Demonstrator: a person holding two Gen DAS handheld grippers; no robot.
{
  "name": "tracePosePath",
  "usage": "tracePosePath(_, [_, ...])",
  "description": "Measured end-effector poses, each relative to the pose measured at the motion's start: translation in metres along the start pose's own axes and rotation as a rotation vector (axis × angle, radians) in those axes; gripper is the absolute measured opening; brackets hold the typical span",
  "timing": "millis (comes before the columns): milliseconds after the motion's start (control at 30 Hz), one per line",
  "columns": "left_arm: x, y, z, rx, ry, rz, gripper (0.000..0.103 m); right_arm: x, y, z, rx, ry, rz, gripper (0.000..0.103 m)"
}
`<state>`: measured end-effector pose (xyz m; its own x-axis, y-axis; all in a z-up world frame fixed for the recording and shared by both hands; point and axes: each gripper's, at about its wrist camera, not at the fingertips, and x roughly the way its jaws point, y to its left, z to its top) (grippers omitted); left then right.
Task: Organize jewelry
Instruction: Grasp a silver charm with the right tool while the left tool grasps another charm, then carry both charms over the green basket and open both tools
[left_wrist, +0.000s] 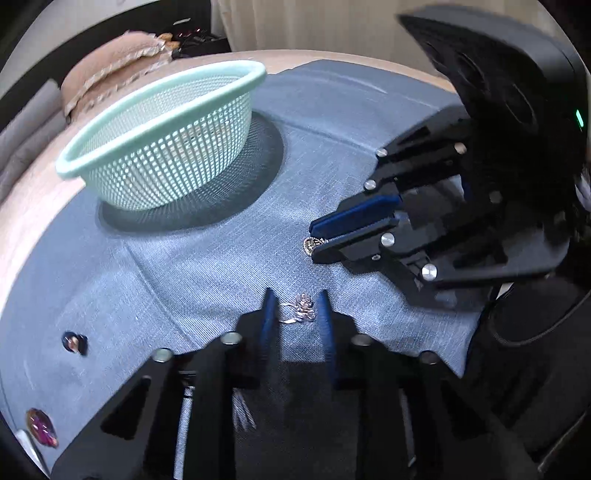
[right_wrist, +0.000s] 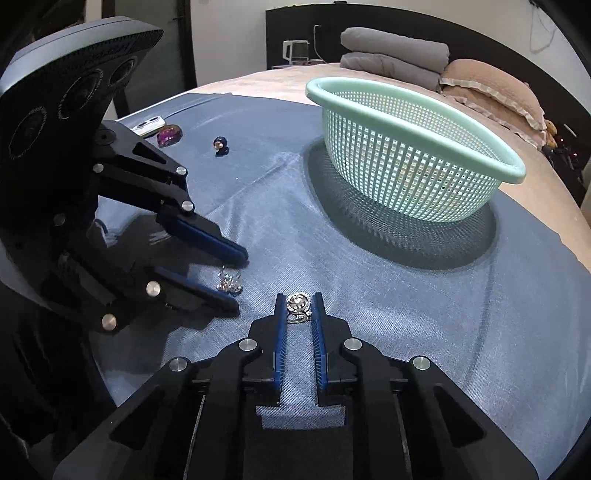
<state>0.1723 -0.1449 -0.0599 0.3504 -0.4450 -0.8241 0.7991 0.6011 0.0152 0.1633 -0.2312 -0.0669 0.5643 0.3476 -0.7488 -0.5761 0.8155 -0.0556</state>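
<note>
Fingers on the left gripper (left_wrist: 295, 310) sit apart around a silver ring (left_wrist: 300, 312); right gripper (right_wrist: 297, 306) is nearly closed around a round pendant (right_wrist: 296, 301), both on the blue cloth (right_wrist: 406, 314) near the basket (right_wrist: 413, 147).

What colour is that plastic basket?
Pale mint green basket, clearest in the right wrist view.

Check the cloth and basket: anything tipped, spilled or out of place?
One oddity: a white phone-like device lies at the blue cloth's far corner beside the purple brooch; it isn't jewelry. The green basket stands upright, and the scattered jewelry pieces look undamaged.
</note>
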Motion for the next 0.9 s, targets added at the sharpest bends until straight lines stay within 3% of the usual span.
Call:
tracePosePath(33, [-0.001, 0.003, 0.0, -0.028, 0.005, -0.002, 0.01, 0.0, 0.002, -0.002, 0.009, -0.007, -0.012, 0.012])
tracePosePath(267, [-0.008, 0.002, -0.006, -0.06, 0.019, -0.005, 0.01, -0.021, -0.012, -0.015, 0.146, -0.053, -0.01, 0.01])
tracePosePath(500, [-0.027, 0.022, -0.001, -0.095, 0.004, 0.035, 0.01, -0.067, -0.046, -0.024, 0.268, -0.121, -0.119, 0.01])
tracePosePath(900, [-0.112, 0.06, 0.104, -0.06, -0.222, 0.186, 0.01, -0.156, -0.103, 0.072, 0.234, -0.383, -0.074, 0.01])
